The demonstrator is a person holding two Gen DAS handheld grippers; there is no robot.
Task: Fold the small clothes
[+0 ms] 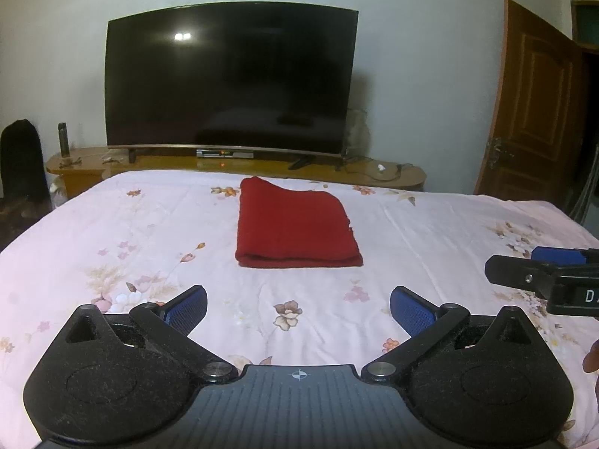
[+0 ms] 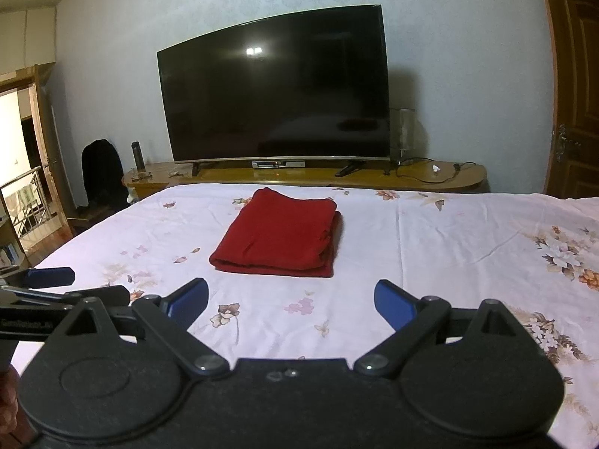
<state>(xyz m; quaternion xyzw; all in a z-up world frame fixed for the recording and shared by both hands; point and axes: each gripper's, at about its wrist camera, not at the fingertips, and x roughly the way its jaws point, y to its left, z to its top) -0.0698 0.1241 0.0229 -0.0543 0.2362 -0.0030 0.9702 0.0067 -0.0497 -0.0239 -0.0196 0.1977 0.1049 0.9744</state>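
Both tools [image 1: 298, 308] [image 2: 291, 301] wide open, empty, folded red garment [image 1: 295, 224] ahead, balcony railing [image 2: 28, 202] only rightward

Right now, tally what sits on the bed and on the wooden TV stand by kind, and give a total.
Red folded cloth on the bed: 1
Television on the stand: 1
Set-top box: 1
Dark bottle: 1
Remote control: 1
Total: 5
Smaller bits on the stand are too small to tell.

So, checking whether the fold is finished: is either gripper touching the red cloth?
Apart. The left wrist view shows bare sheet between the open left gripper and the red cloth; likewise the right gripper.
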